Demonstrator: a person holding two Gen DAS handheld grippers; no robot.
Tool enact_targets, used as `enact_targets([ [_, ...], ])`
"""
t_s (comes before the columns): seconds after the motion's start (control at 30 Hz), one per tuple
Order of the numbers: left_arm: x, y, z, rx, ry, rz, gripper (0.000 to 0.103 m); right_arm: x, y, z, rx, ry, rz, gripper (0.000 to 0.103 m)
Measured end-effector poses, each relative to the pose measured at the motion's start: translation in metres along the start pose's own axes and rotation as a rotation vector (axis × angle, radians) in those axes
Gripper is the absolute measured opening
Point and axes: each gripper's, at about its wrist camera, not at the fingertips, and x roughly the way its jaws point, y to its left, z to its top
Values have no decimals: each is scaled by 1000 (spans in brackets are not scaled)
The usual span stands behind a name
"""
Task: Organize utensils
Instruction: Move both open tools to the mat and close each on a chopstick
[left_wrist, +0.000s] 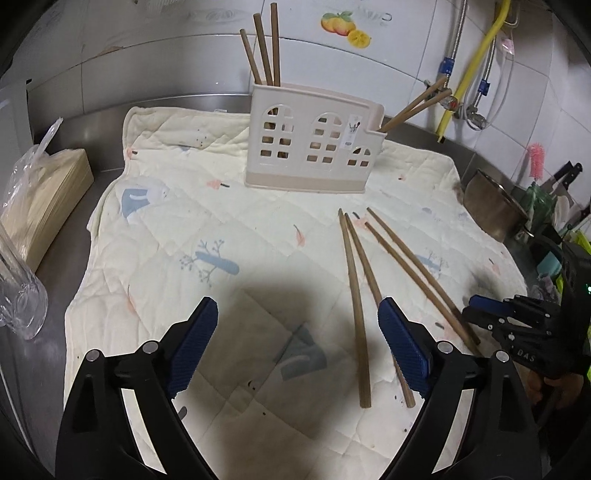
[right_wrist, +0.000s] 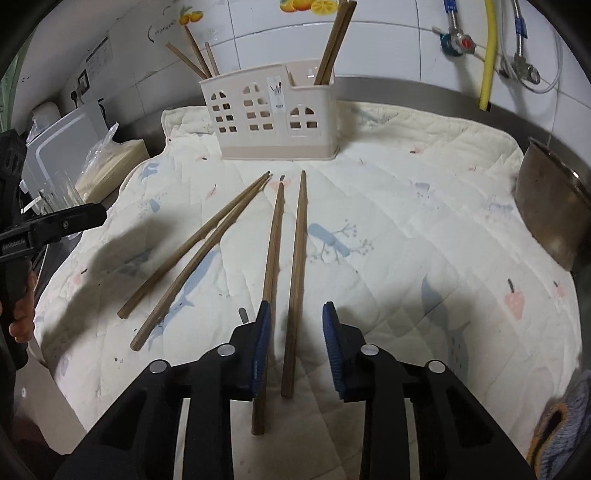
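Wooden chopstick (right_wrist: 294, 284) lies between right gripper's (right_wrist: 296, 347) spread jaws; left gripper's (left_wrist: 297, 339) wide jaws frame bare cloth (left_wrist: 258, 236).

each camera sits just behind its own fingers, tilted down at the quilted cloth (left_wrist: 258, 229) from close above. the left wrist view looks from the cloth's left part, the right wrist view from further right. both face the tiled wall and share the cream holder (left_wrist: 314, 147) and four loose chopsticks (right_wrist: 295, 258).
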Motion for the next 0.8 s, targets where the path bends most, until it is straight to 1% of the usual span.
enact_targets([
  [0.07,1,-1,-3,3,7,2,87,3,0,0,3,5,1,21],
  [0.13,2,-2,-6,11,13,0,87,5,2,1,1,11,4,16],
  [0.27,4,-6,-11,28,28,-5,86,9,4,0,-7,24,1,12],
  [0.33,5,-10,-14,39,35,-15,82,12,4,0,-5,31,2,12],
  [0.4,7,-13,-16,45,45,-31,74,13,4,-2,-7,37,-3,11],
  [0.47,10,-17,-18,56,57,-47,70,14,5,-3,-14,40,-10,11],
  [0.57,15,-26,-22,78,75,-75,61,14,7,-4,-25,38,-22,9],
  [0.63,19,-32,-24,88,89,-97,57,13,7,-5,-32,35,-34,8],
  [0.7,25,-40,-27,109,105,-113,48,13,7,-5,-32,32,-35,7],
  [0.73,28,-43,-28,116,113,-118,45,12,7,-6,-31,31,-37,7],
  [0.8,36,-47,-30,126,128,-125,35,11,6,-7,-28,28,-38,7],
])
